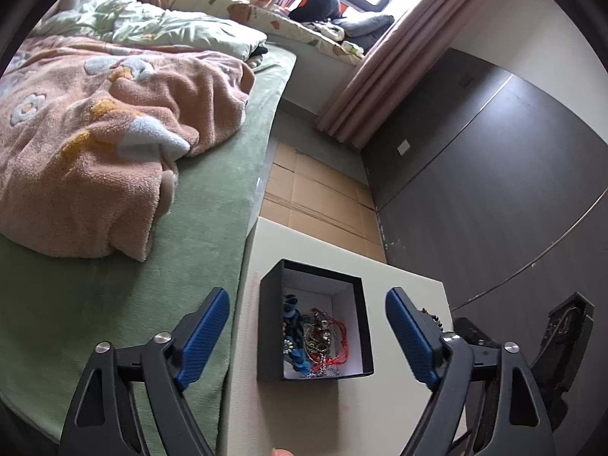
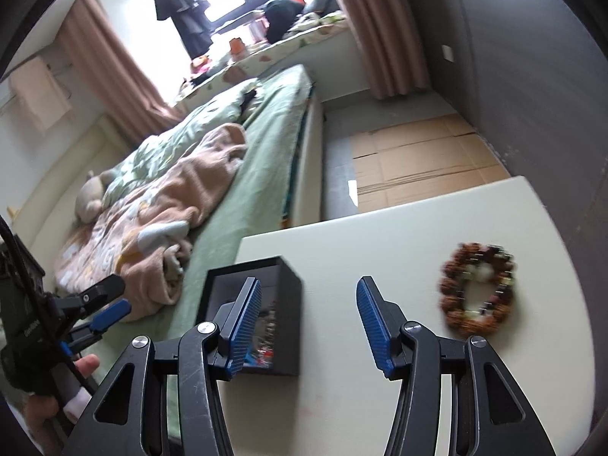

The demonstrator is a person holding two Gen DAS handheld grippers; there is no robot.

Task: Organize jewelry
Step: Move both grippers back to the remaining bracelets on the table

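Observation:
A black open box [image 1: 273, 281] with a white inside stands on a pale table [image 1: 342, 410] beside the bed. It holds a tangle of jewelry [image 1: 313, 338]: blue, red and silver pieces. My left gripper [image 1: 307, 300] is open and empty, hovering over the box. In the right wrist view the box [image 2: 288, 304] is at centre left, partly behind my left finger. A brown beaded bracelet [image 2: 477, 294] lies on the table [image 2: 380, 243] to the right. My right gripper [image 2: 309, 288] is open and empty above the table between box and bracelet.
A bed [image 1: 212, 205] with a green sheet and a peach blanket [image 1: 95, 144] borders the table's left side. A dark wardrobe wall [image 1: 494, 174] stands on the right. Cardboard [image 1: 319, 197] covers the floor beyond. The left gripper [image 2: 102, 311] shows at the right view's left edge.

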